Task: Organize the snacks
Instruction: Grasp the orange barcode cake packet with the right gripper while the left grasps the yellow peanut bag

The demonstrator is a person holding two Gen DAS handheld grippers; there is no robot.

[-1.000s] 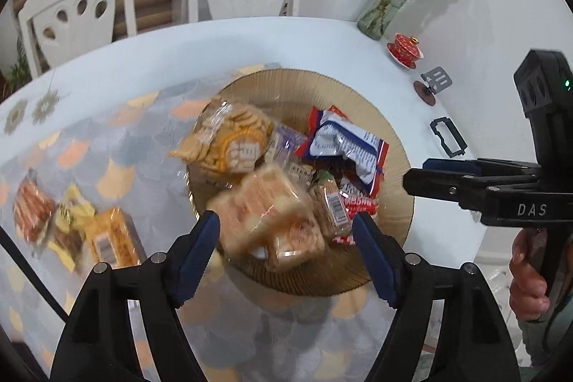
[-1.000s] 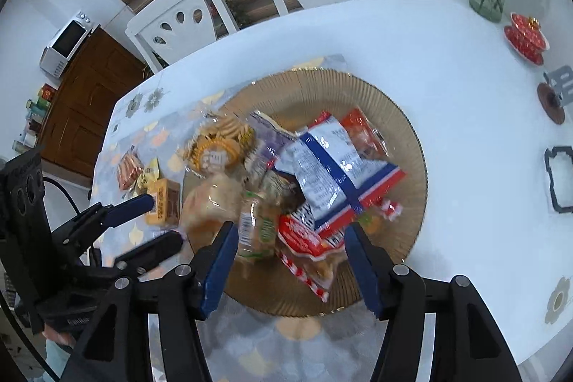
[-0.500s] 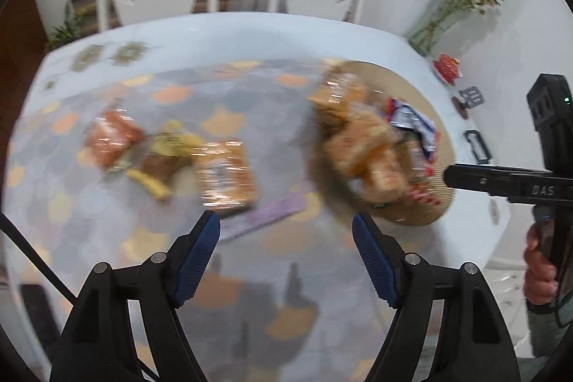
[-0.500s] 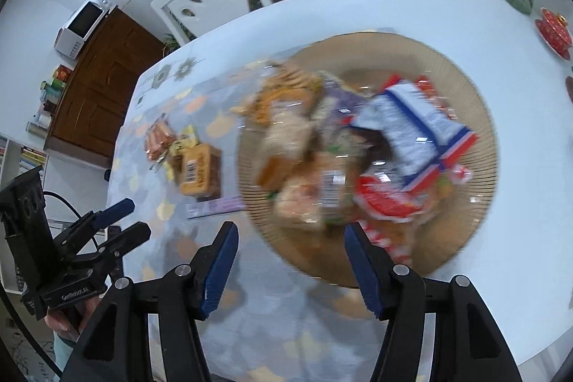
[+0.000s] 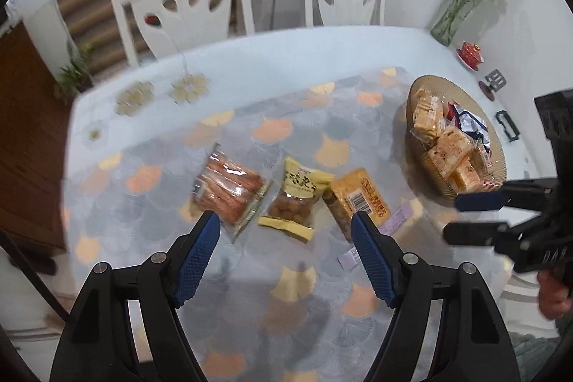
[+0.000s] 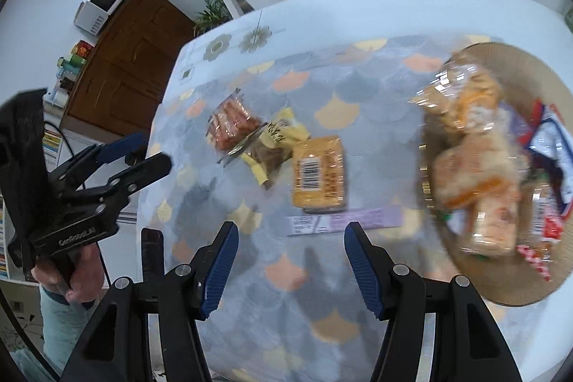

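My left hand-held gripper (image 5: 284, 238) jaws apart and empty above three loose snack packets (image 5: 292, 199) on the bench (image 5: 250, 67), right hand-held gripper (image 6: 288, 251) likewise apart over a purple bar (image 6: 361, 221), heaped snack plate (image 6: 515, 289) at right, contents blurred, perhaps crackers.

Both the left gripper (image 5: 284, 235) and right gripper (image 6: 288, 247) tilt downward, fingers (image 5: 195, 260) apart and empty.

We saw glossy clear plastic on the sausage pack (image 5: 229, 190), a ribbed woven-looking tray (image 6: 533, 289), and textured blue pads (image 5: 196, 260) on matt black grippers.
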